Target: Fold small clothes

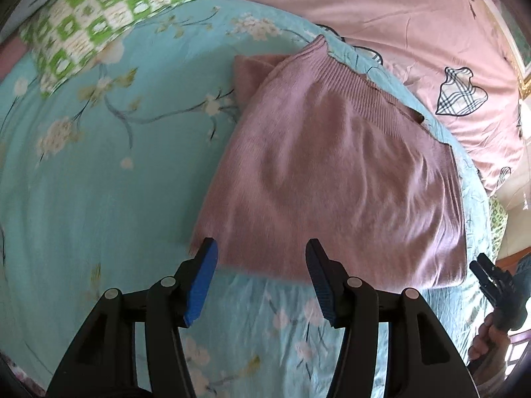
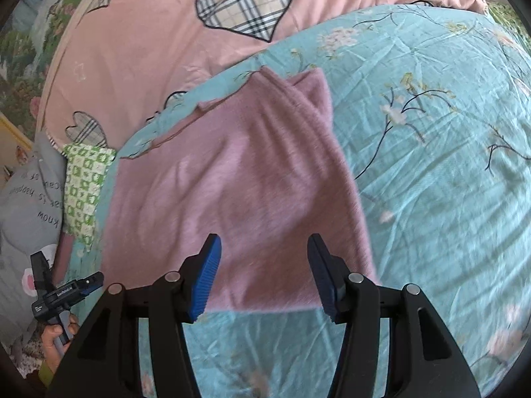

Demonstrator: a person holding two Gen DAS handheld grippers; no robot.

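Observation:
A mauve knitted garment [image 1: 332, 172] lies folded on the turquoise floral bedsheet [image 1: 99, 199], its ribbed hem toward the far side. My left gripper [image 1: 261, 248] hovers at the garment's near edge, blue pads apart with nothing between them. In the right wrist view the same garment [image 2: 232, 182] stretches away from my right gripper [image 2: 265, 245], which also stands open over the near edge. Each gripper appears in the other's view, held by a hand: the right gripper [image 1: 488, 275] at the garment's right corner, the left gripper [image 2: 68, 270] beyond its left side.
A green-and-white checked pillow [image 1: 99, 16] lies at the far left. A pink quilt with plaid hearts [image 1: 415, 33] borders the sheet behind the garment. A grey printed cushion [image 2: 30, 199] sits at the bed's edge.

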